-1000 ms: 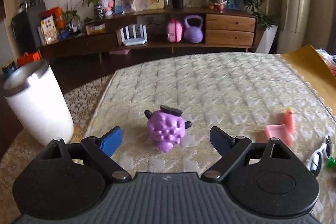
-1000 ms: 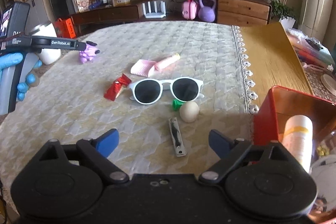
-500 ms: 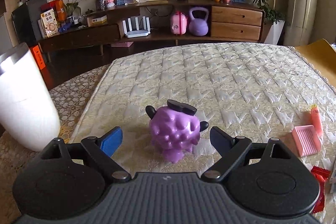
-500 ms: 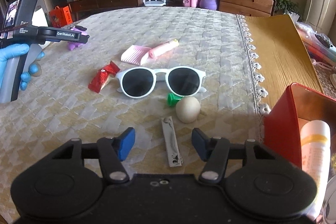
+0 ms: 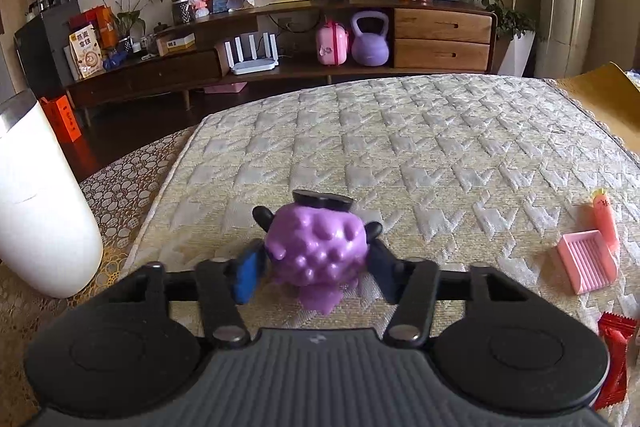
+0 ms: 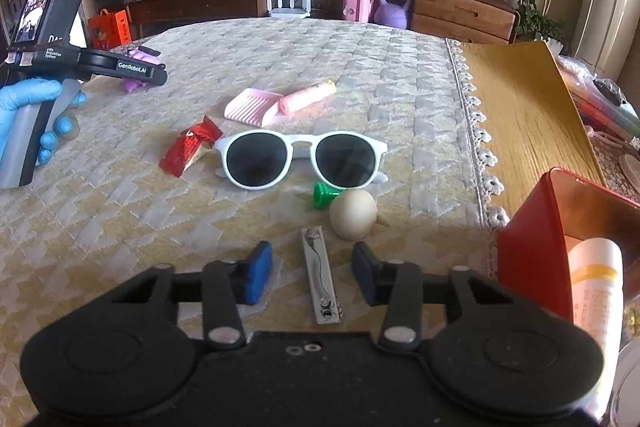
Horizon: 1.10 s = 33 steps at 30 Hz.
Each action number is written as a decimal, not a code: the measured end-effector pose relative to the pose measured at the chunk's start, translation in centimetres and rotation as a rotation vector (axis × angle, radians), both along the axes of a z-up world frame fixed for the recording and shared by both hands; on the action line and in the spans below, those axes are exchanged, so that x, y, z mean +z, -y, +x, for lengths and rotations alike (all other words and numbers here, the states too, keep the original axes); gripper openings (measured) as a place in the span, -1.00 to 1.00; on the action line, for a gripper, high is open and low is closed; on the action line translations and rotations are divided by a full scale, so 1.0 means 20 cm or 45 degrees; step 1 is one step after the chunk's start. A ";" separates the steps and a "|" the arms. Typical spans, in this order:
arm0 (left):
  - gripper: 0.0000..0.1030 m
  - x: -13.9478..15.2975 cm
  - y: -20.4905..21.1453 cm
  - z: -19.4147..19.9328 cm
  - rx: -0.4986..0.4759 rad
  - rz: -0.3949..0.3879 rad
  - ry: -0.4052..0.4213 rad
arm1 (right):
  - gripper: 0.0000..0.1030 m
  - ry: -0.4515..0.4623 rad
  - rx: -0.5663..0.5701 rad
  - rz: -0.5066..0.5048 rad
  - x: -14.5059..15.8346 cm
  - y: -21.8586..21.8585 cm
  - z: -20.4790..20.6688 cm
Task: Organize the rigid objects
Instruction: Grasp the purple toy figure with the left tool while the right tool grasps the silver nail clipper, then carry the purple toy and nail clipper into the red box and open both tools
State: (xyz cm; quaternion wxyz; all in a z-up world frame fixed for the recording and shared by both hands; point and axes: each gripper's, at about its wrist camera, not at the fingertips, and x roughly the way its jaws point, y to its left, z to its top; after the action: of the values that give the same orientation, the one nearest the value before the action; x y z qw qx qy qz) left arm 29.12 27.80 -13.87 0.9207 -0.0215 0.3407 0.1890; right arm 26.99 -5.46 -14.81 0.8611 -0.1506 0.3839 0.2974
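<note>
A: Status on the two grippers?

B: Left gripper (image 5: 316,269) has just been closing; its pads now sit against both flanks of the purple toy (image 5: 316,253), so it is clamped on it. Toy stands upright on the quilted cloth (image 5: 440,155), far left of the sunglasses (image 6: 304,159). Right gripper (image 6: 312,273) has also just been closing, but the pads are clear of the nail clipper (image 6: 322,277) lying between them. Nothing gripped there yet.

A: What does the right one's next move hinge on?

B: The clipper's long axis. It lies just this side of the sunglasses, pointing nearly straight away from the gripper, so the jaws straddle its narrow width. My read: a little more closing and it's caught. It's thin and flat on the cloth, so it could slip.

A: Which hand is nearer the box?

B: Right. Red box (image 6: 528,259) is right of the sunglasses, off the cloth edge, with a white tube (image 6: 596,279) in it.

A: Count?

B: One each: toy, clipper, sunglasses, egg (image 6: 354,213), green cap (image 6: 322,194), red wrapper (image 6: 190,147), pink scoop (image 6: 250,111), pink stick (image 6: 306,98). Two grippers.
</note>
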 end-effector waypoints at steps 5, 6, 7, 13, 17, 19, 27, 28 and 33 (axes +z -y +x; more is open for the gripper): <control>0.04 0.01 0.02 0.00 0.018 0.011 -0.033 | -0.76 0.019 0.008 -0.016 0.01 0.00 -0.01; 0.04 0.01 0.02 -0.01 0.025 0.004 -0.039 | -0.80 0.019 0.004 -0.016 0.01 0.00 -0.01; 0.03 0.02 0.01 -0.01 0.033 -0.005 -0.044 | -0.80 0.022 0.001 -0.016 0.01 0.01 -0.01; 0.03 0.07 0.02 -0.08 0.062 -0.062 -0.034 | -0.80 0.062 0.005 -0.008 0.05 0.03 -0.05; 0.03 0.13 0.07 -0.17 0.038 -0.099 -0.010 | -0.80 0.067 0.009 0.015 0.09 0.06 -0.10; 0.03 0.17 0.10 -0.22 0.031 -0.103 -0.010 | -0.80 0.071 0.008 0.030 0.12 0.08 -0.13; 0.03 0.36 0.28 -0.39 -0.037 -0.178 0.015 | -0.80 0.079 -0.015 0.103 0.25 0.18 -0.23; 0.03 0.39 0.31 -0.42 -0.047 -0.191 0.013 | -0.80 0.082 -0.019 0.108 0.26 0.20 -0.24; 0.03 0.46 0.46 -0.52 -0.113 -0.205 -0.001 | -0.80 0.101 -0.040 0.135 0.35 0.29 -0.31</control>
State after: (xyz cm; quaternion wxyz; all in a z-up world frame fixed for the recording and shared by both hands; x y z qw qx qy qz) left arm 18.78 18.59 -4.63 0.9234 -0.0802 0.3556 0.1200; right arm 20.80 -11.28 -7.84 0.8870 -0.1104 0.3353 0.2977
